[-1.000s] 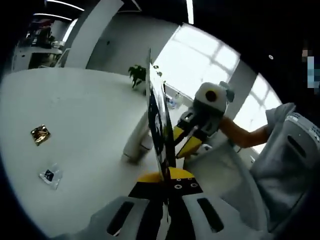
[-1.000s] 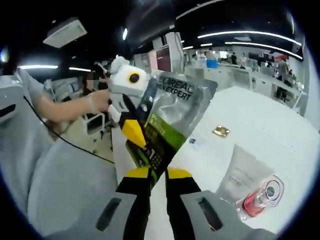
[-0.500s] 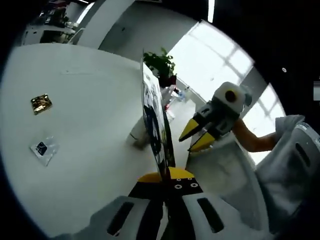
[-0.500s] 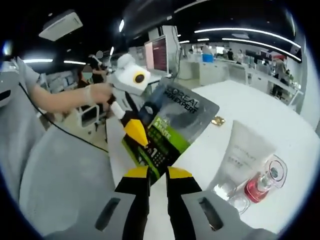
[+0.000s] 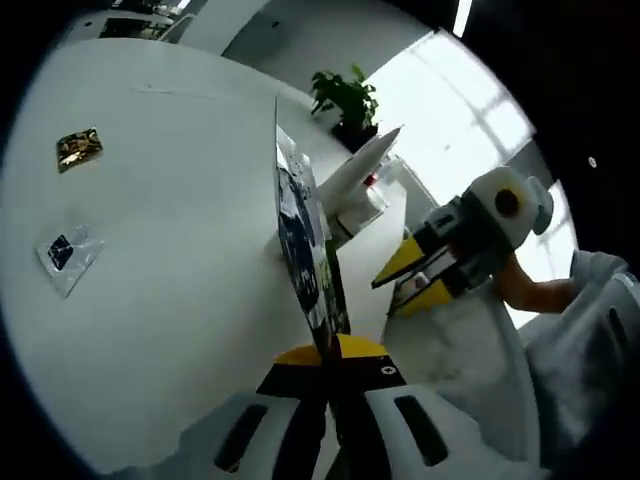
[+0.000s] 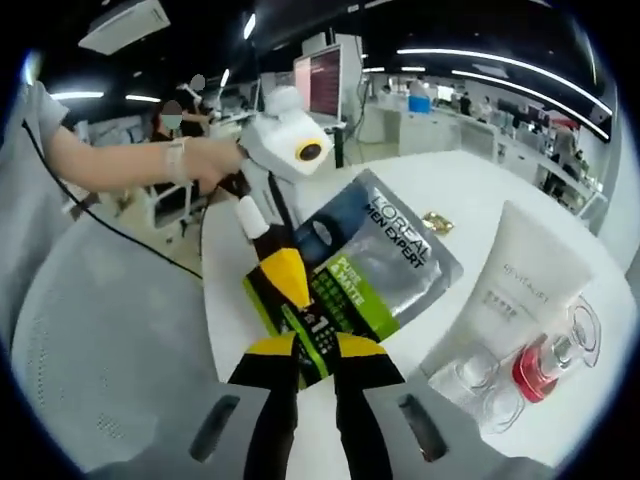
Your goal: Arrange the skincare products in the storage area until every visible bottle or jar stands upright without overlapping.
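A silver, green and black L'Oreal Men Expert pouch (image 6: 365, 265) is held up over the white table (image 6: 470, 190). My left gripper (image 6: 290, 290) is shut on its lower edge. In the left gripper view the pouch (image 5: 305, 250) stands edge-on out of my left gripper (image 5: 332, 352). My right gripper (image 5: 390, 297) hangs to the right of it, apart from it, jaws open. In its own view my right gripper (image 6: 318, 350) sits just below the pouch's corner. A white tube (image 6: 520, 280) stands beside a red-filled bottle (image 6: 540, 365) and clear glass pieces (image 6: 470, 375).
A gold sachet (image 5: 78, 147) and a clear sachet (image 5: 62, 252) lie flat on the table (image 5: 170, 230). A potted plant (image 5: 345, 95) stands at the far edge. A grey chair back (image 6: 90, 350) and the person's hand (image 6: 200, 160) are at the left.
My right gripper has drawn away from the pouch to the right. The left gripper has tilted the pouch lower toward the table, and the tube and bottle look closer.
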The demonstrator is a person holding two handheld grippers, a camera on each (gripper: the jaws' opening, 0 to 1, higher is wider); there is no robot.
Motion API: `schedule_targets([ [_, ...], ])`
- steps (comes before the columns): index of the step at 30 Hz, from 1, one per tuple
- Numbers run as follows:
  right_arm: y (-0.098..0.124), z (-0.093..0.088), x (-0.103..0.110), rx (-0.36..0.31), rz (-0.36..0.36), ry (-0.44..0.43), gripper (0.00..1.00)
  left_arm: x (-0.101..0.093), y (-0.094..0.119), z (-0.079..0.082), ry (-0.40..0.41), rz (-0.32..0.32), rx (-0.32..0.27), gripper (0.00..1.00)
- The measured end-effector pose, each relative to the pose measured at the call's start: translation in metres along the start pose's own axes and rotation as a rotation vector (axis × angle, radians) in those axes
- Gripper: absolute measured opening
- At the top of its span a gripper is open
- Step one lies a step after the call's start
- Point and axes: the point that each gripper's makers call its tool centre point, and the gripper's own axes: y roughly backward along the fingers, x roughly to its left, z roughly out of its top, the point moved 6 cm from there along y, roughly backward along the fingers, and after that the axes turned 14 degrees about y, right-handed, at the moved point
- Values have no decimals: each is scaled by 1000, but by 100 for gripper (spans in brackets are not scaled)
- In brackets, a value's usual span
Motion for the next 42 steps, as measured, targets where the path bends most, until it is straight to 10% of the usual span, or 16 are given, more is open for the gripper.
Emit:
schedule_targets([
  [23,-35,-32,4,144,-39,88,8,16,-32,1,200,29,28,0],
  [42,-48,-47,2,225,-38,169,10,28,-47,8,213,81,92,0],
])
